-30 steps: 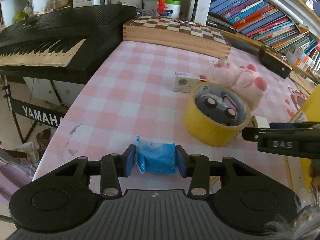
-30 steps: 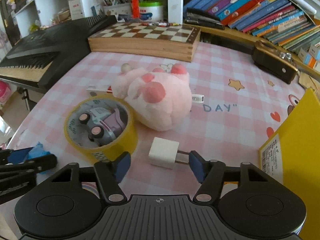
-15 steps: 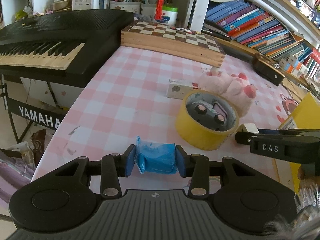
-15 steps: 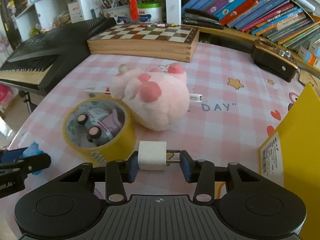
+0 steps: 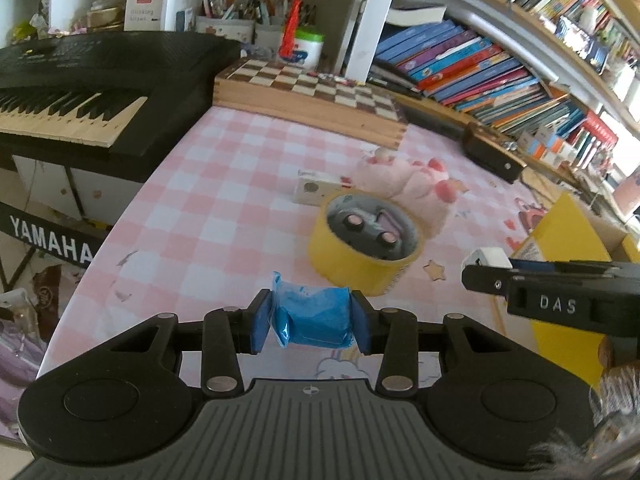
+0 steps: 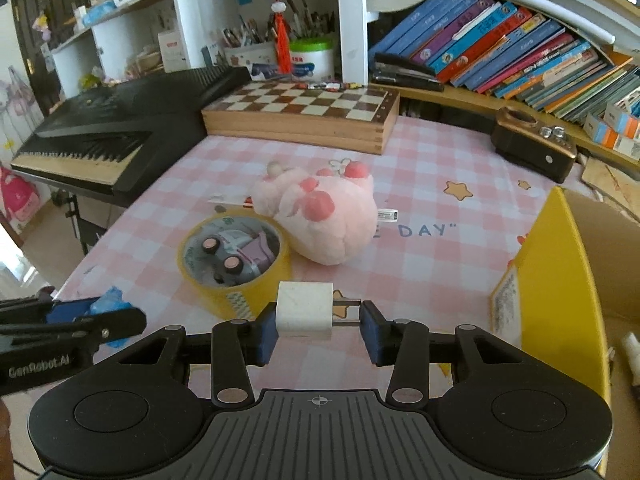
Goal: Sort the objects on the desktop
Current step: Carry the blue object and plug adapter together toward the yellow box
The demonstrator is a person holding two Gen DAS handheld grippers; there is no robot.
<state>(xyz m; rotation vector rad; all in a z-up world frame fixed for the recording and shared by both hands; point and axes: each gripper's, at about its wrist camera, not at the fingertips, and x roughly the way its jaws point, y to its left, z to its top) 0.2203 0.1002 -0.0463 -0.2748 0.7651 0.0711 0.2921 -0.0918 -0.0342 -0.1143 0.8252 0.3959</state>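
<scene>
My left gripper [image 5: 312, 322] is shut on a blue wrapped packet [image 5: 316, 316], held above the pink checked tablecloth [image 5: 224, 208]. My right gripper [image 6: 318, 326] is shut on a white plug adapter [image 6: 305, 311], clamped between its body and its prongs, lifted off the table. The adapter also shows at the right of the left wrist view [image 5: 490, 258]. A yellow tape roll [image 6: 236, 264] with a toy car [image 6: 236, 250] inside sits ahead, next to a pink plush toy [image 6: 324, 216]. The left gripper with the blue packet [image 6: 110, 306] shows at the left of the right wrist view.
An open yellow cardboard box [image 6: 560, 280] stands at the right. A wooden chessboard box [image 6: 304, 116], a black keyboard [image 5: 80, 92], a small white carton [image 5: 314, 190] and a dark brown case [image 6: 534, 148] ring the table. Bookshelves stand behind.
My right gripper has closed on the white adapter and lifted it. My left gripper has risen and drawn back with the blue packet still held.
</scene>
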